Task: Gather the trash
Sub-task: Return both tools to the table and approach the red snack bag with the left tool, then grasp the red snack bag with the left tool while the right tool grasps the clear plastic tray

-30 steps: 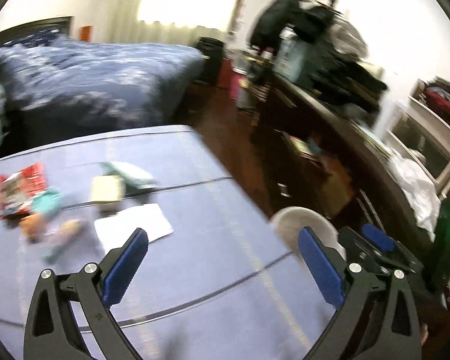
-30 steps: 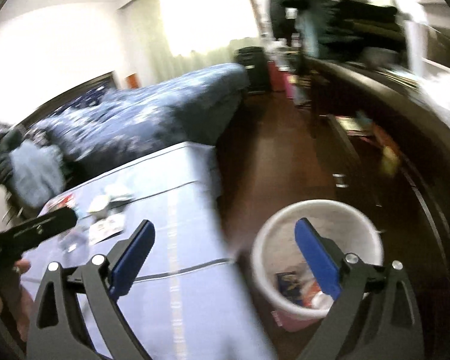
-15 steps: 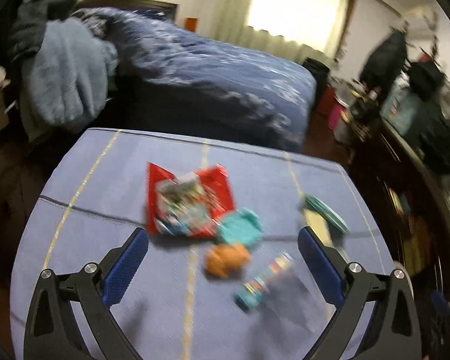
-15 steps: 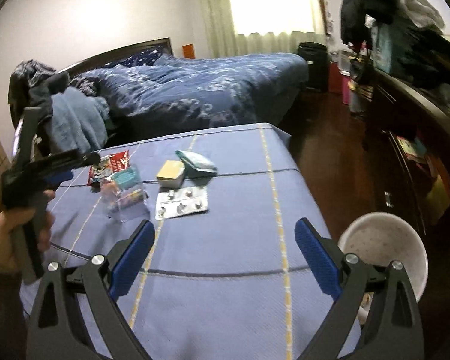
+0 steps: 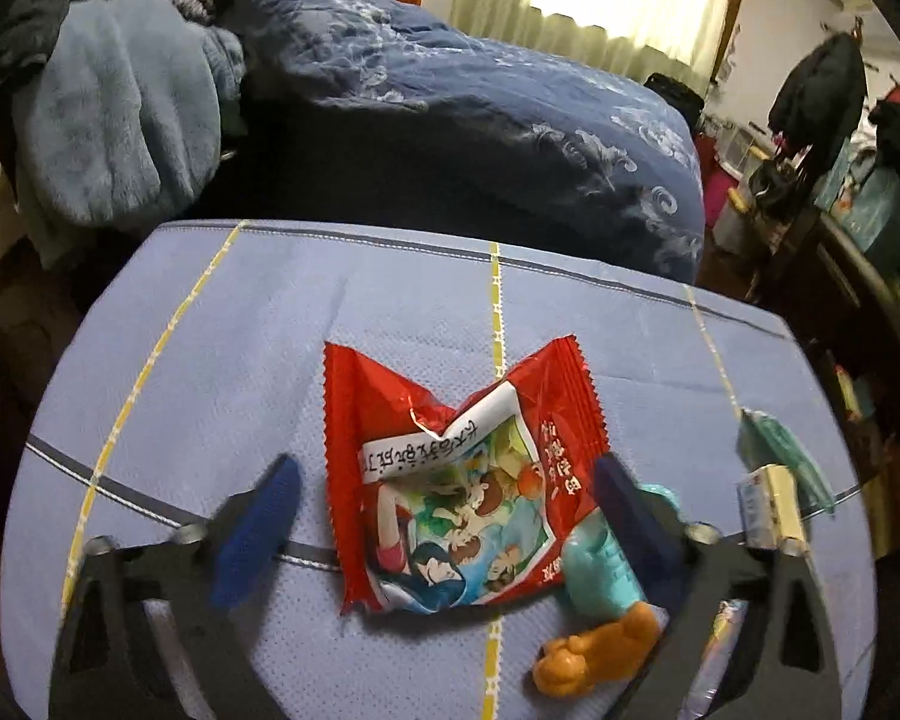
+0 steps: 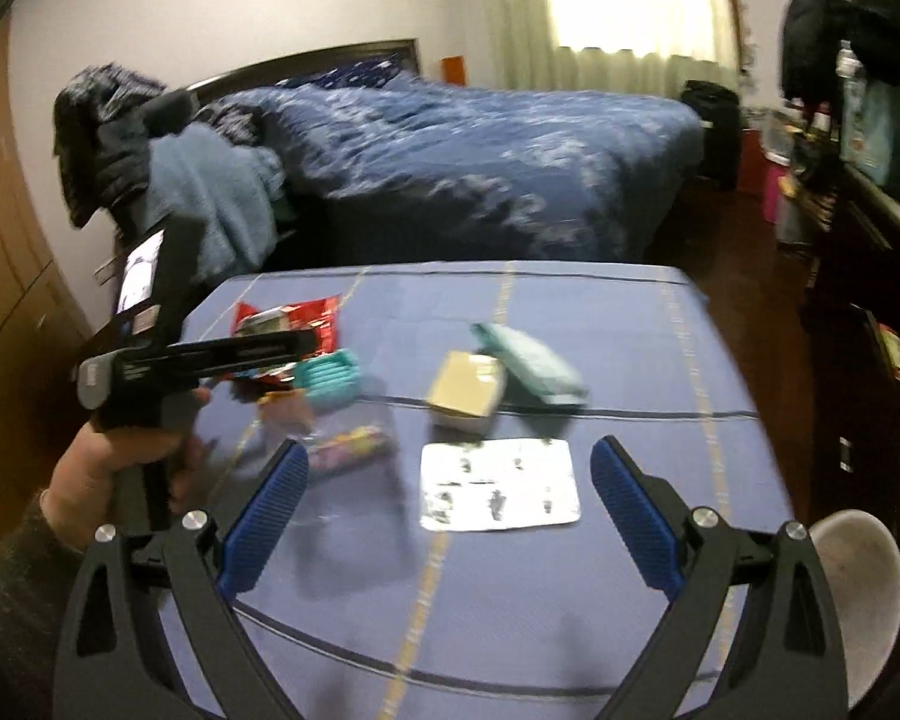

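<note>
Blue tablecloth (image 5: 390,312), red wrapper (image 5: 450,480) between left fingers (image 5: 258,531).

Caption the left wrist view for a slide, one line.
Left tongs open, straddling a crumpled red snack wrapper on the blue tablecloth, teal and orange pieces beside it.

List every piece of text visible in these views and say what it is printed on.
Red wrapper: black handwritten-style Chinese characters on a white band, seen upside down, not legible.
Red wrapper: a column of yellow Chinese characters down its right side, also not legible.
Blister pack: dark marks, too blurred to read.
Small box: no readable print.
No numbers or brand names can be read.
</note>
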`<action>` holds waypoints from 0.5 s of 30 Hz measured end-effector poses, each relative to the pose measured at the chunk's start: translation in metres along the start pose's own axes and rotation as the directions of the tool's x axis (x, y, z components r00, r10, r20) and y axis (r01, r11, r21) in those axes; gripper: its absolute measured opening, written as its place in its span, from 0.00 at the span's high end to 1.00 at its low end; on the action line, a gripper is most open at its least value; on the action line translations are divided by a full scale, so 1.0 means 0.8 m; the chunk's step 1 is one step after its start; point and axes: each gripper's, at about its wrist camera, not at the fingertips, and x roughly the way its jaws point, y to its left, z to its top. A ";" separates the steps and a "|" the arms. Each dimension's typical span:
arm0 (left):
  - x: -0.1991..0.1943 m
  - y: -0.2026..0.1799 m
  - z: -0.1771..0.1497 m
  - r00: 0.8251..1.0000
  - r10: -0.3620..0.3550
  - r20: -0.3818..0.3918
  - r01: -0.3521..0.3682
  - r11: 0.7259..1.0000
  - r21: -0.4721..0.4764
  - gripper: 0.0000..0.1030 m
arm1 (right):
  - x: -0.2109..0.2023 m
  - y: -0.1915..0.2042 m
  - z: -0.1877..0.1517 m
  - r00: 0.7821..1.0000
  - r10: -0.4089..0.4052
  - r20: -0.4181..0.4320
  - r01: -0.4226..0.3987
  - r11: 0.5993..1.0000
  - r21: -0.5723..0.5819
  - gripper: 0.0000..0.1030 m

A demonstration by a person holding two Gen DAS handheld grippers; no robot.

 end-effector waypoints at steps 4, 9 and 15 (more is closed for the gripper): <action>-0.008 0.002 0.002 0.999 0.024 0.037 -0.025 1.000 0.018 0.71 | 0.025 0.034 0.003 0.999 0.033 -0.035 -0.035 0.998 -0.056 0.07; -0.033 0.015 0.004 0.995 0.038 0.092 -0.039 0.999 0.010 0.82 | 0.055 0.059 0.000 0.996 0.016 -0.085 -0.025 0.995 -0.099 0.08; -0.067 0.030 0.001 0.984 0.090 0.156 -0.095 0.995 0.026 0.82 | 0.077 0.064 -0.007 0.990 -0.002 -0.139 -0.013 0.994 -0.109 0.37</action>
